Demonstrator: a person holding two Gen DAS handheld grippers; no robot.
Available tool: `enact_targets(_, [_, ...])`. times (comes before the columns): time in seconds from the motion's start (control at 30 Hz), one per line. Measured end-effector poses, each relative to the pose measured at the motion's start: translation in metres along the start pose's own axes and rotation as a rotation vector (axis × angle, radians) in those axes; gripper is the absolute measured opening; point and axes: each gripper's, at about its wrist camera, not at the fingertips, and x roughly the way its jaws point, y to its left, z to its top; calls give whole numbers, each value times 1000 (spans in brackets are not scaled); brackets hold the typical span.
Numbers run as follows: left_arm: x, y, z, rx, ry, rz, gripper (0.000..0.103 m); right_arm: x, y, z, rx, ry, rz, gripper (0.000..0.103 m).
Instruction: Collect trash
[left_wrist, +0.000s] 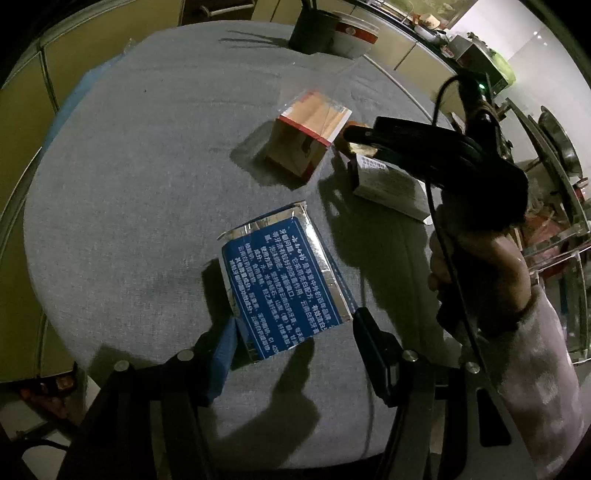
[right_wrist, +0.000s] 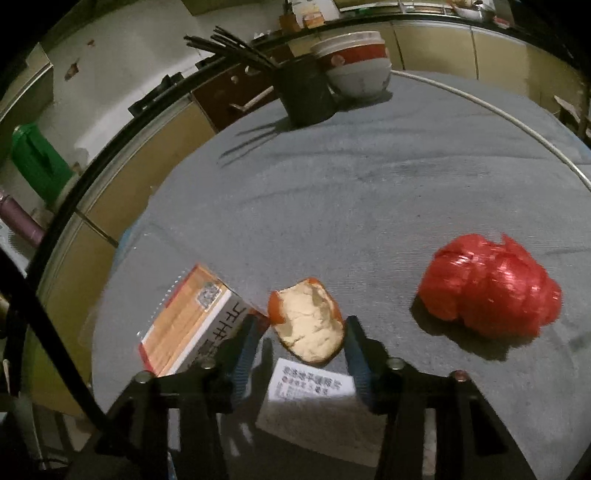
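Observation:
In the left wrist view a blue and silver box (left_wrist: 282, 280) lies on the grey round table (left_wrist: 147, 184), its near end between the fingers of my open left gripper (left_wrist: 293, 328). Beyond it stand an orange and red box (left_wrist: 306, 138) and a white box (left_wrist: 391, 184). My right gripper (left_wrist: 360, 142) hovers over a piece of orange peel there. In the right wrist view the orange peel (right_wrist: 308, 321) lies between the open fingers of my right gripper (right_wrist: 301, 334), above the white box (right_wrist: 310, 384). The orange box (right_wrist: 188, 321) is at its left. A crumpled red plastic bag (right_wrist: 491, 288) lies to the right.
A dark holder with chopsticks (right_wrist: 304, 92) and a stack of white and red bowls (right_wrist: 356, 62) stand at the far edge of the table. Cabinets and a green bin (right_wrist: 35, 158) lie beyond the table's rim.

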Motion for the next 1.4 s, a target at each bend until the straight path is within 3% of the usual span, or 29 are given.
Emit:
enact_targets(0.27, [-1, 0, 2, -9, 2, -1, 64, -5, 6, -7, -37, -50, -30, 25])
enact_targets(0.53, [-8, -5, 0, 7, -16, -12, 64, -56, -11, -25, 29, -159, 25, 24])
enact_targets(0.77, [-10, -27, -11, 73, -28, -12, 61, -120, -28, -67, 48, -227, 75, 24])
enact_targets(0.8, [-11, -33, -14, 94, -33, -5, 57, -130, -31, -75, 50, -234, 78, 24])
enact_targets(0.83, [-11, -38, -16, 108, -34, 1, 40, -137, -34, -82, 50, -240, 77, 24])
enact_targets(0.87, [-9, -43, -19, 124, -25, 2, 34, -144, -36, -90, 49, -247, 75, 24])
enact_targets(1.07, [-3, -39, -28, 103, 17, -18, 34, -181, -51, -138, 63, -267, 58, 24])
enact_targets(1.2, [-12, -31, -27, 73, -6, -33, 39, -191, -57, -163, 76, -267, 51, 24])
enact_targets(1.27, [-17, -31, -26, 60, -16, -39, 62, -191, -62, -175, 102, -262, 65, 24])
enact_targets(1.3, [-20, -32, -27, 53, -20, -42, 66, -192, -64, -180, 107, -264, 66, 24])
enact_targets(1.4, [-21, -39, -28, 62, -18, -50, 67, -191, -69, -188, 135, -266, 84, 24])
